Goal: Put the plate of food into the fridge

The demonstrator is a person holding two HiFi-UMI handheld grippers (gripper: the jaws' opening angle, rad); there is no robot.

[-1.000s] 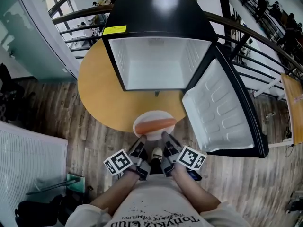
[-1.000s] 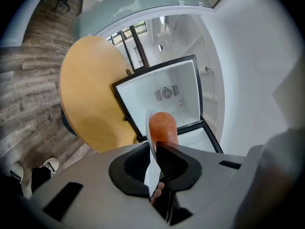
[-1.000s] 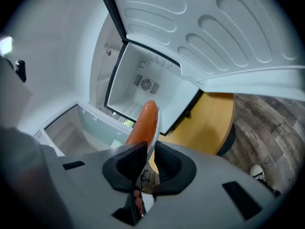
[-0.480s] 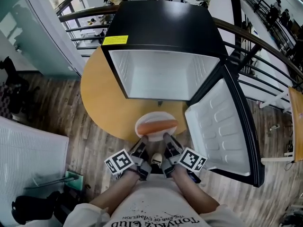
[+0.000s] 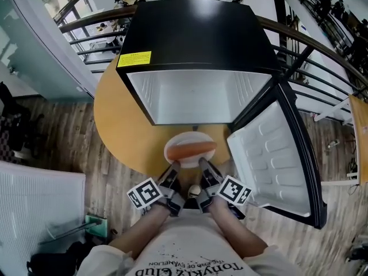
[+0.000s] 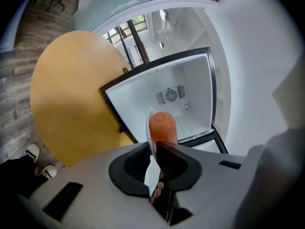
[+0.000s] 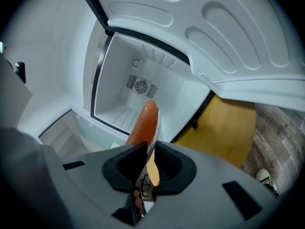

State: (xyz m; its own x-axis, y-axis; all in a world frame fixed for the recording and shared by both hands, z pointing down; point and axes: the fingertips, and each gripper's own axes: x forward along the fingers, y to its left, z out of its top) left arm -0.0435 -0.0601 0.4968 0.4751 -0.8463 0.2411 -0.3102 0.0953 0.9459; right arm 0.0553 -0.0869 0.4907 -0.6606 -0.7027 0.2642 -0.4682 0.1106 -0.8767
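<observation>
head view: the plate [image 5: 172,156] is nearing the open fridge [image 5: 195,96]
the left gripper [image 5: 173,167] and right gripper [image 5: 202,163] are each clamping its near rim; the fridge mouth is sitting closer than a second ago, leaving the plate hovering over the table [image 5: 121,131] edge, not yet inside.

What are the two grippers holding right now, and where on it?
Both hold the plate carrying the sausage. The left gripper is shut on its near-left rim, and the right gripper on its near-right rim.
</observation>
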